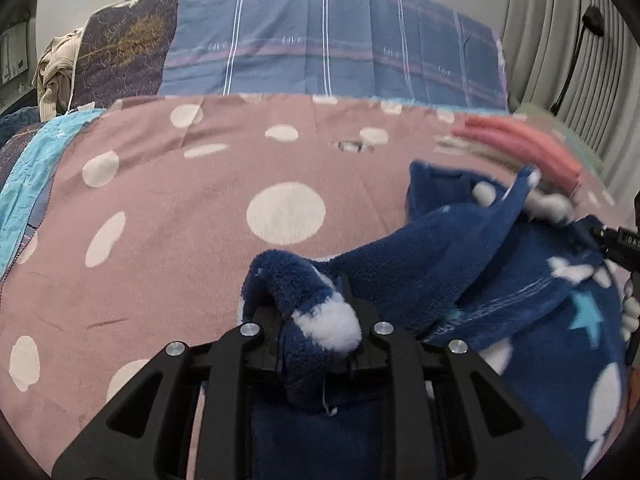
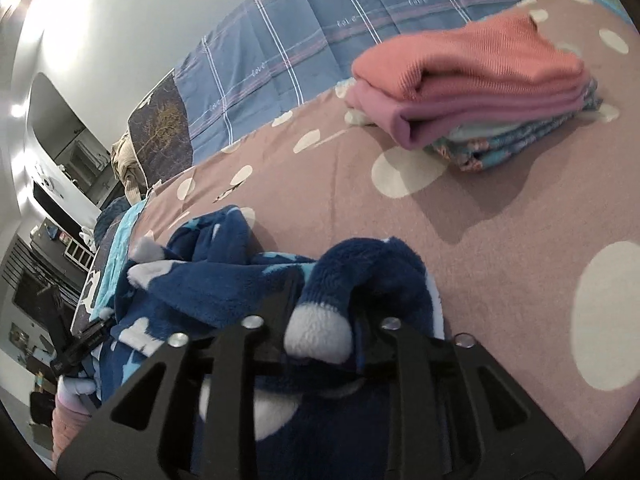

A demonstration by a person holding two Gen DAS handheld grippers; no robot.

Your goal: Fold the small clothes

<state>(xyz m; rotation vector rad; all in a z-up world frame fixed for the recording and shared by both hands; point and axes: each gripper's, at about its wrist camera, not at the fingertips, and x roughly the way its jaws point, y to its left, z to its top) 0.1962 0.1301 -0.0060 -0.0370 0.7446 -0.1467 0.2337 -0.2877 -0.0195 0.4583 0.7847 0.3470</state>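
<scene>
Left claw [image 1: 320, 320] clamped on a bunched fold of the blue fleece garment [image 1: 460, 264], right claw [image 2: 320, 324] pinching another fold, garment on the spotted bedspread [image 1: 180, 208], its shape lost in folds, folded stack [image 2: 480, 92] blurred beyond.

Both wrist views close, low over bedspread [image 1: 160, 208]; share fleece garment [image 1: 460, 264], folded stack [image 2: 480, 92].
</scene>
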